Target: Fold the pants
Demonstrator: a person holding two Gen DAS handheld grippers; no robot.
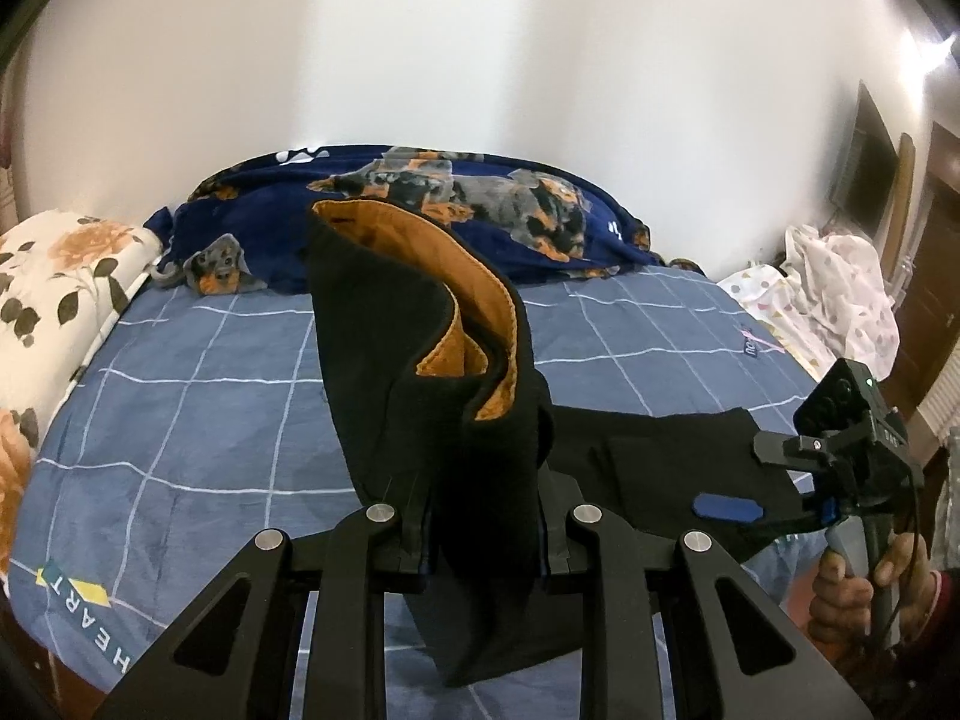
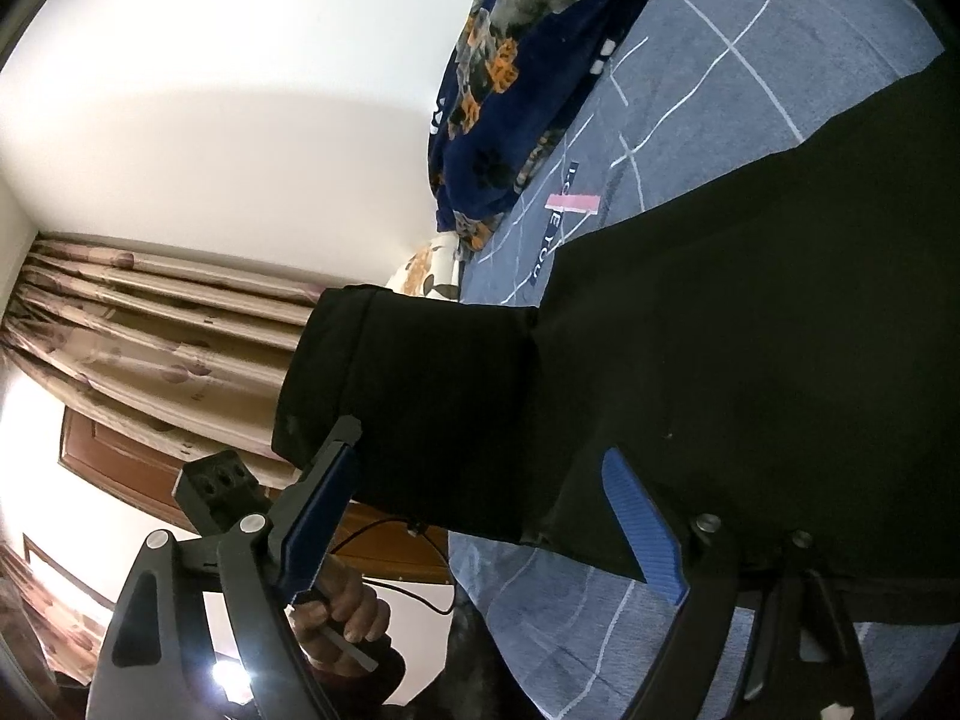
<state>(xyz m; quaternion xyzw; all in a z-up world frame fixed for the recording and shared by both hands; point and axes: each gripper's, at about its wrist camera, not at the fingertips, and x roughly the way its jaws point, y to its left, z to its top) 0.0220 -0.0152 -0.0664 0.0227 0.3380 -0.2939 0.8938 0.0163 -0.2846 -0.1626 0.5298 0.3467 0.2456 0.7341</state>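
Your left gripper (image 1: 485, 531) was clenched on a bunched end of the black pants (image 1: 420, 372), holding it up off the bed (image 1: 180, 408) so the cloth rose straight ahead of the fingers and curled over, showing the orange lining (image 1: 480, 306). The rest of the pants ran off to the right of that gripper and lay flat on the blue checked sheet, reaching your right gripper (image 1: 729, 507).

Your right gripper (image 2: 480, 510) stood released, its blue pads (image 2: 645, 531) spread wide. The far pad sat over the flat black cloth; the near one was off the mattress edge, with the lifted part hanging just ahead between them. It held nothing.

I judge the step in hand to have been carrying the raised end over onto the flat half. To do it well, you needed to keep the left grip firm and travel low and level, so the curled lining did not flop sideways. The right gripper would have served best closing on, or pressing, the flat layer near the fold line to stop it dragging. The dog-print blanket (image 1: 420, 180) lay well beyond the left gripper, out of the way.
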